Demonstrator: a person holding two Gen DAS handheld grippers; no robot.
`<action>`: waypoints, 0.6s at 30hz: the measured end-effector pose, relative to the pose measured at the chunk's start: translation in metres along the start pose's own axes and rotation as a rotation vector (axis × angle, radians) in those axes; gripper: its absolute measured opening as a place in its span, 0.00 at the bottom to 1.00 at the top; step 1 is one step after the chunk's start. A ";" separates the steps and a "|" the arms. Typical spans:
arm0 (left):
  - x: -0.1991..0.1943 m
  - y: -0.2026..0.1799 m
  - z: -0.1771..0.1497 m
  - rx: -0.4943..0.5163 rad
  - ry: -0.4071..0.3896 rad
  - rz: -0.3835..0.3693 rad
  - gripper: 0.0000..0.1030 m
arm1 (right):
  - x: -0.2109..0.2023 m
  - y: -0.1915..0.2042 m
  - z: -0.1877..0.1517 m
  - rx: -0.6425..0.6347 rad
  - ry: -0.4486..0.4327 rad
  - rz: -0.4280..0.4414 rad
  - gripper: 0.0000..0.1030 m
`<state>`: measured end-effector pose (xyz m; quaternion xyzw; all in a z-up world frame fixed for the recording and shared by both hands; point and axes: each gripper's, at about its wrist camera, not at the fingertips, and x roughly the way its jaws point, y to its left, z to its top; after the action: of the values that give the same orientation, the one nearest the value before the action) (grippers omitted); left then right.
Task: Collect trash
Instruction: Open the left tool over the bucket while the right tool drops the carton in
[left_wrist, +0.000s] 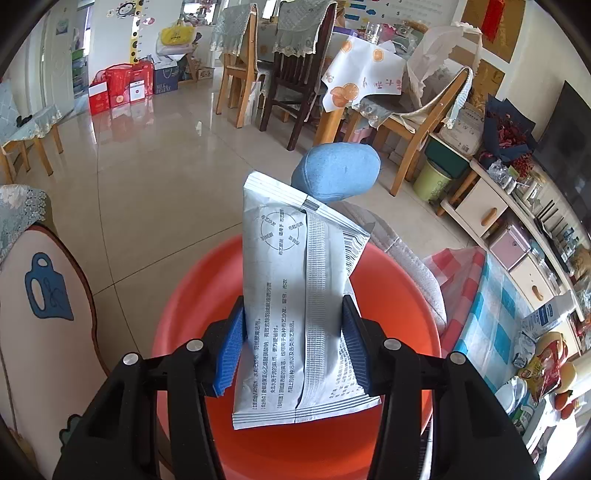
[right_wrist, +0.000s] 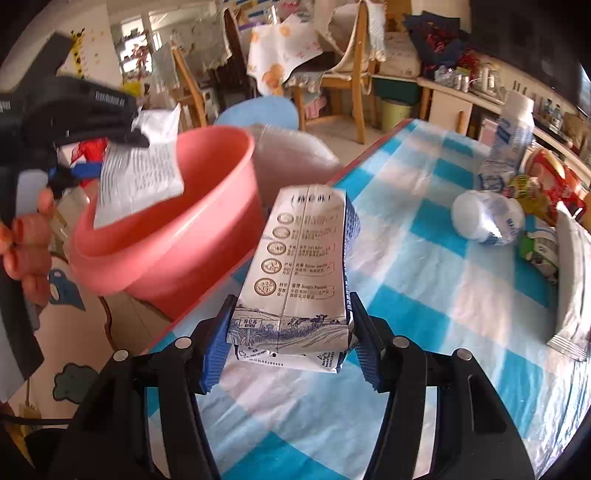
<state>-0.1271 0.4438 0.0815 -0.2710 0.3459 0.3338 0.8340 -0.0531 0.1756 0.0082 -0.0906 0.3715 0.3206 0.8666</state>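
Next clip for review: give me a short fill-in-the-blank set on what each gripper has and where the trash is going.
1. The left gripper is shut on a white printed ____.
2. That item hangs over a ____ plastic basin.
3. The right gripper has a milk ____ between its fingers.
4. The table wears a checked cloth in white and ____.

Missing words: packet; red; carton; blue

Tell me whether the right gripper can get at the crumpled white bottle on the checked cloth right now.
Probably not yet: the right gripper is already shut on a milk carton. The cloth up to the crumpled white bottle looks bare.
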 end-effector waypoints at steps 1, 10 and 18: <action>0.000 0.001 0.000 -0.005 -0.001 -0.001 0.50 | -0.006 -0.003 0.002 0.005 -0.020 -0.007 0.58; 0.000 0.009 0.000 -0.037 -0.002 -0.003 0.50 | -0.062 0.011 0.054 -0.047 -0.221 0.050 0.58; 0.003 0.020 0.000 -0.083 0.008 0.008 0.50 | -0.082 0.042 0.106 -0.090 -0.340 0.167 0.58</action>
<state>-0.1401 0.4579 0.0746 -0.3051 0.3362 0.3502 0.8193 -0.0597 0.2102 0.1442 -0.0426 0.2112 0.4183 0.8824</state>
